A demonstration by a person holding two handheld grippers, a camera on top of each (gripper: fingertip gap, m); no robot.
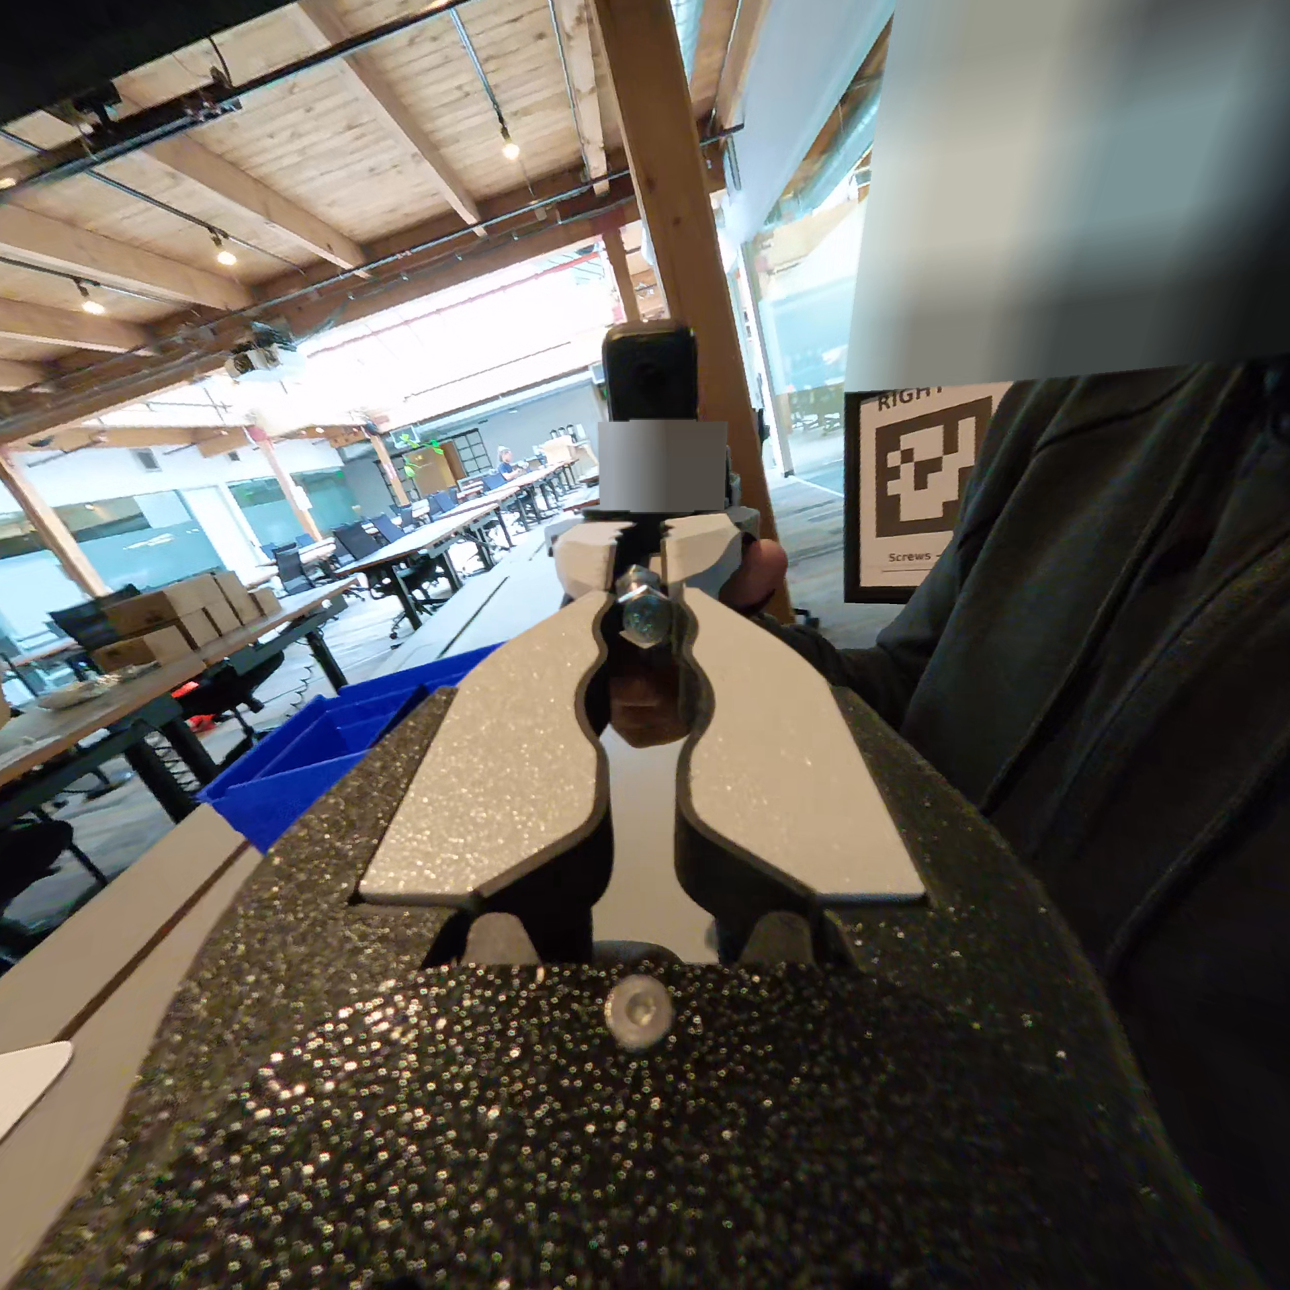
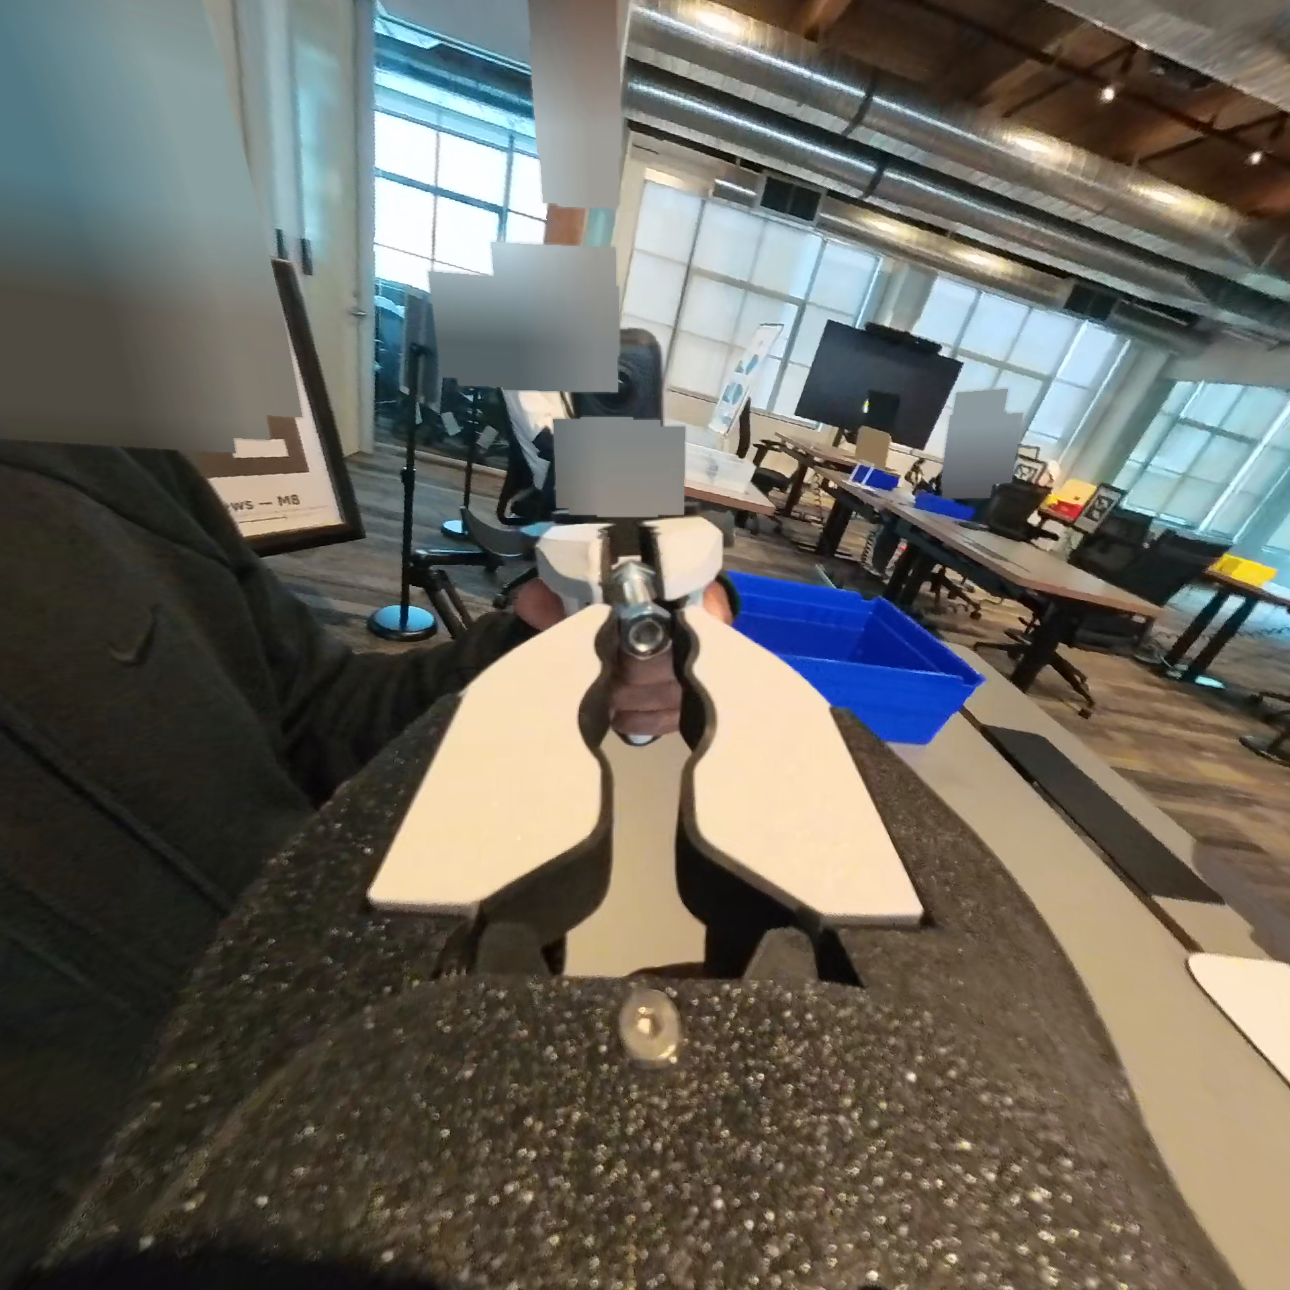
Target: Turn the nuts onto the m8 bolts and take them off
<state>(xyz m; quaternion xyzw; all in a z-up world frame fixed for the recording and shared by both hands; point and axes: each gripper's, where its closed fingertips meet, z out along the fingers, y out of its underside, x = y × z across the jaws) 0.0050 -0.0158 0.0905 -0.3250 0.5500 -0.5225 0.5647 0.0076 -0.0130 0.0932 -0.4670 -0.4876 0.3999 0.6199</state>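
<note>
Open-plan office all around, rows of desks under timber beams and silver ducting. Down on my grey tabletop (image 2: 1089,865) there's a blue bin (image 2: 865,656); I can see dividers in it from the left wrist view, but I can't tell what's in the compartments from either angle.

My two claws are nose to nose above the tabletop. Left claw (image 1: 646,621) is clamped on the hex head of the M8 bolt (image 1: 646,620). Right claw (image 2: 646,632) is squeezed on the nut (image 2: 646,634), which sits on the threaded shank running toward the other claw. Dark jacket sleeve (image 2: 160,670) fills one side of each view, and a framed marker sign (image 1: 918,488) stands behind.
</note>
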